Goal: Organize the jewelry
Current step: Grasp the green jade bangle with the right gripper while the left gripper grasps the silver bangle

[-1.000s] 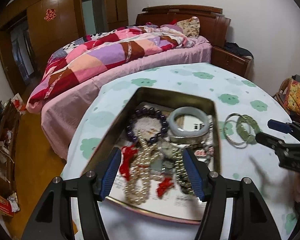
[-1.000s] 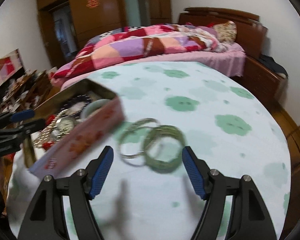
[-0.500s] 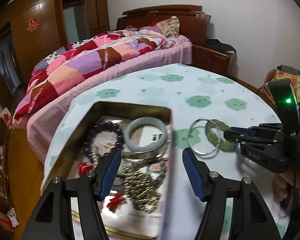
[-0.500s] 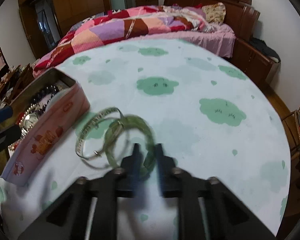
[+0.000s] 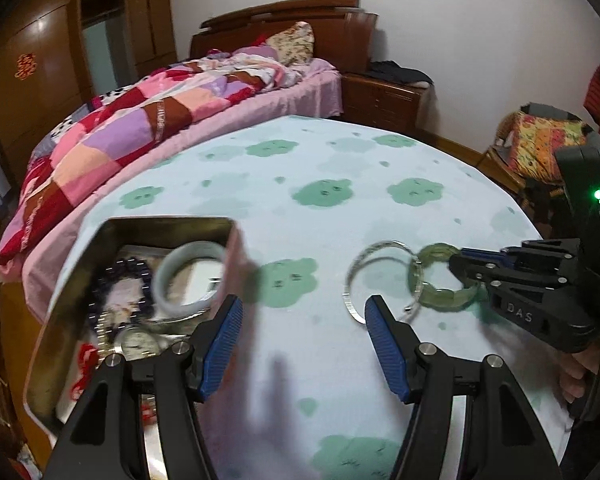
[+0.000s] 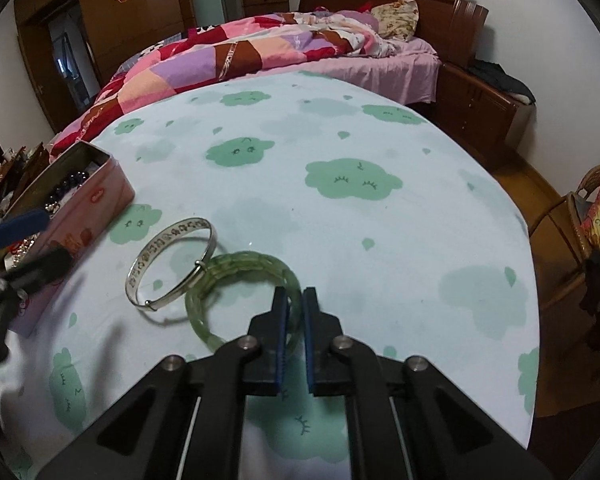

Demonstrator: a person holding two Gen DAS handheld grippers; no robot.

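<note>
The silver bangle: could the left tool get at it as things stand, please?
Probably yes: the left tool is open with bare tablecloth before it, though the green bangle in the right tool touches the silver bangle.

My left gripper (image 5: 303,344) is spread wide over bare cloud-print tablecloth (image 5: 340,168), with room ahead toward the upper middle of the frame. The open pink tin (image 5: 236,256) blocks the lower left. At centre right the silver bangle (image 5: 360,276) and green bangle (image 5: 444,280) lie touching, with my right gripper (image 6: 295,312) pinched on the green one's rim. Beyond them, the upper right cloth is free.
</note>
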